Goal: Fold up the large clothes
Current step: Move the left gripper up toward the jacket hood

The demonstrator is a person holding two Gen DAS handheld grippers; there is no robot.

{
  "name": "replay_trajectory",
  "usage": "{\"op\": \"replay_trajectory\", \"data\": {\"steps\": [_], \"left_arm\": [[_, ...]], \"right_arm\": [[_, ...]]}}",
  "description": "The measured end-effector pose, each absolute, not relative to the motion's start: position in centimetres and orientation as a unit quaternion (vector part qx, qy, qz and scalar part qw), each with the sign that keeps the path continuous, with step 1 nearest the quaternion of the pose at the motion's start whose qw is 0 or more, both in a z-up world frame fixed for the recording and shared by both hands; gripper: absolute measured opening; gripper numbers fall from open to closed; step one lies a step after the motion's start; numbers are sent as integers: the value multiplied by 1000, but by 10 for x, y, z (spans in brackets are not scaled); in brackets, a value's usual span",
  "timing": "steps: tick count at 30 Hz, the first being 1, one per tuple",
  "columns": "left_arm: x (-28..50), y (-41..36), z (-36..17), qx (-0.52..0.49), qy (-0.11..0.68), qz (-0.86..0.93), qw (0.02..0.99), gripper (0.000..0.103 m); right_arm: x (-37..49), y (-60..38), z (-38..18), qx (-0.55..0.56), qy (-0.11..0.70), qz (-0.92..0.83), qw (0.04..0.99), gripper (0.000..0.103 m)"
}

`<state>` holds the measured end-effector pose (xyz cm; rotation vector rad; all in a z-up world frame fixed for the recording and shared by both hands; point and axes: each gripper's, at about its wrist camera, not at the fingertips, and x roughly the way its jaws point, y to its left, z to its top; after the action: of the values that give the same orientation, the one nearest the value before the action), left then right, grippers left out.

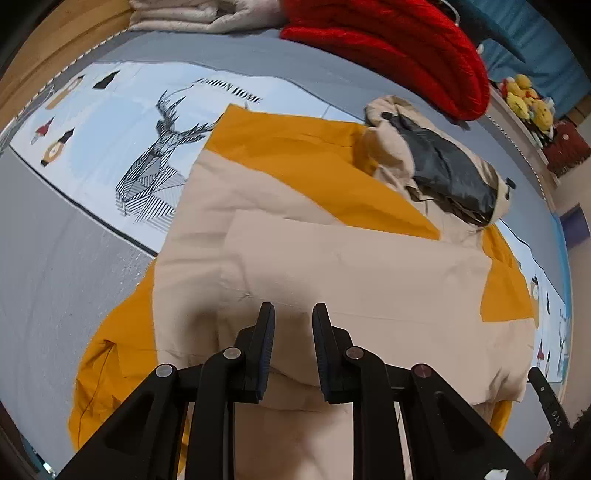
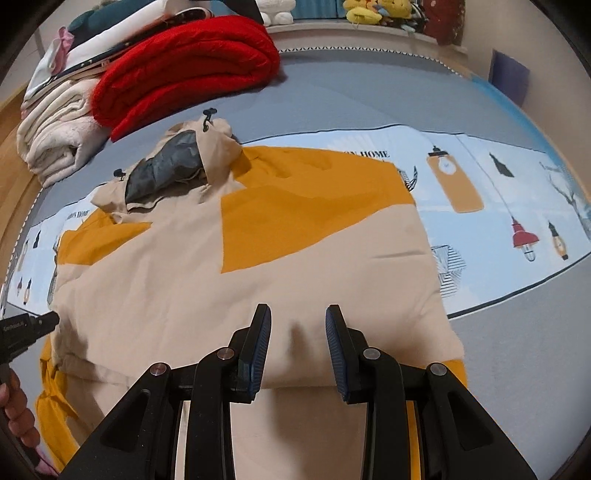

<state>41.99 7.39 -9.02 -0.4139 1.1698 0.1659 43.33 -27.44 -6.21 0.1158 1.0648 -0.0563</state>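
Seen over a bed [image 2: 332,92] with grey and pale-blue printed sheet. Beige and mustard jacket [image 2: 229,266] spread flat across it, hood [image 2: 177,162] with dark grey lining toward the far side, near edge folded over. Right gripper [image 2: 297,314] above that folded beige edge, fingers [image 2: 258,332] apart, no cloth pinched between them as far as can be told. Left gripper's black tip [image 2: 37,321] at the jacket's left edge, a hand [image 2: 14,406] below it. Folded red blanket [image 2: 184,70] and cream stack [image 2: 55,136] beyond the hood. Yellow plush toys [image 2: 373,9] on a far ledge.
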Motion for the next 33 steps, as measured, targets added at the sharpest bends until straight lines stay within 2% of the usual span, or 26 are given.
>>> {"op": "replay_trajectory", "data": {"steps": [19,27,28,29,33], "left_arm": [[412,41,-44,-101,439,47,892,18],[427,31,-35,-72,419,32,904,18],[442,30,-32,-63,418,34,906,18],[453,29,-30,-61,418,32,906,18],[520,27,-20,-48,415,25,908,18]], "right_arm": [[396,-294,-16,41,464,-35,884,32],[400,-319,7,61,446,-34,893,32],[402,-322,8,69,444,-31,893,26],[403,-323,7,76,446,-24,891,12],[408,-322,7,82,451,-12,889,10]]}}
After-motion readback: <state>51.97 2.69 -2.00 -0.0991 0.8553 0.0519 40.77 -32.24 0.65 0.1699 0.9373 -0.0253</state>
